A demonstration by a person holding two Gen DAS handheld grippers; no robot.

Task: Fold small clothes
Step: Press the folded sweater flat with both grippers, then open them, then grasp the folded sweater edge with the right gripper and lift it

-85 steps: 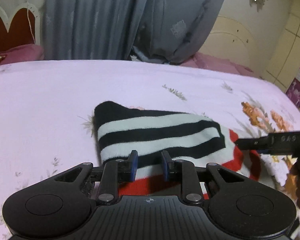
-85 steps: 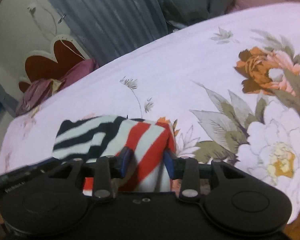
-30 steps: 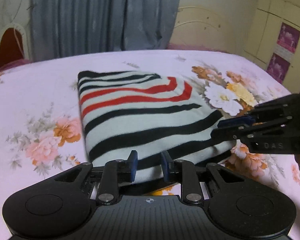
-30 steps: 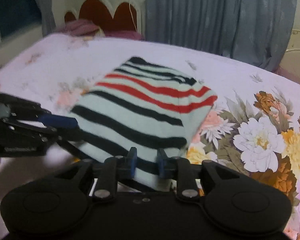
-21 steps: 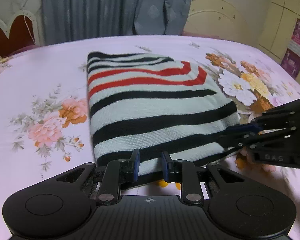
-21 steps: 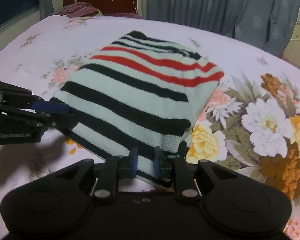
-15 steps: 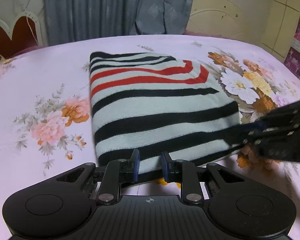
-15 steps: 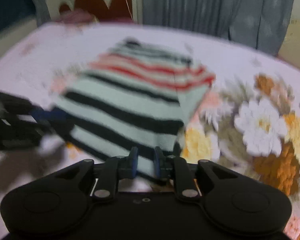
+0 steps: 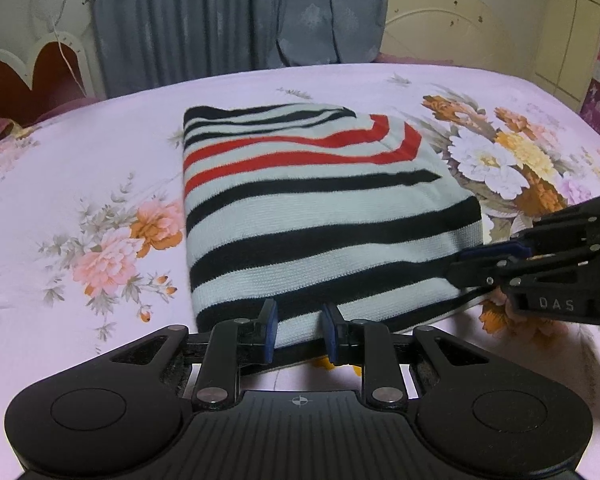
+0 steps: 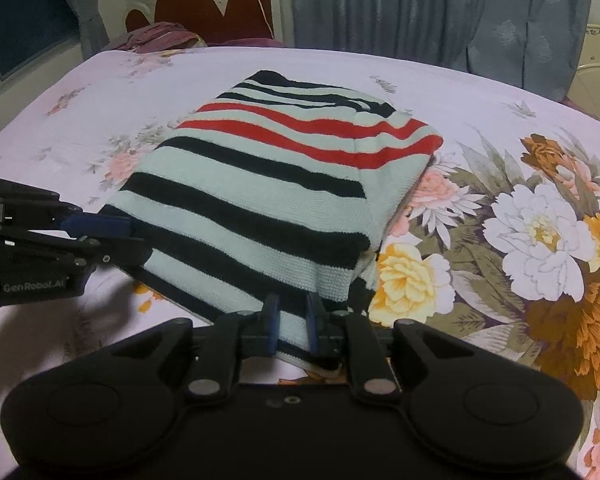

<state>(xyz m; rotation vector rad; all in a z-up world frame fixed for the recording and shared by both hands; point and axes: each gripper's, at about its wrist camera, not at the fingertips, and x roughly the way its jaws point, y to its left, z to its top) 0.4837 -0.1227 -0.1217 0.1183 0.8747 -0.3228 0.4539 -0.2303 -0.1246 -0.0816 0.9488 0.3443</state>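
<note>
A striped knit garment, pale with black and red bands, lies folded flat on the bed; it also shows in the right wrist view. My left gripper is shut on its near hem toward the left corner. My right gripper is shut on the near hem at the right corner. The right gripper shows in the left wrist view at the garment's right edge. The left gripper shows in the right wrist view at its left edge.
The bed sheet is pale pink with flower prints. A headboard and pillows stand at the far end. Grey curtains hang behind the bed. A cupboard stands at the right.
Both grippers have drawn the garment's hem toward me and lowered it, so the garment now lies spread flat on the bed. In the last half second little has moved.
</note>
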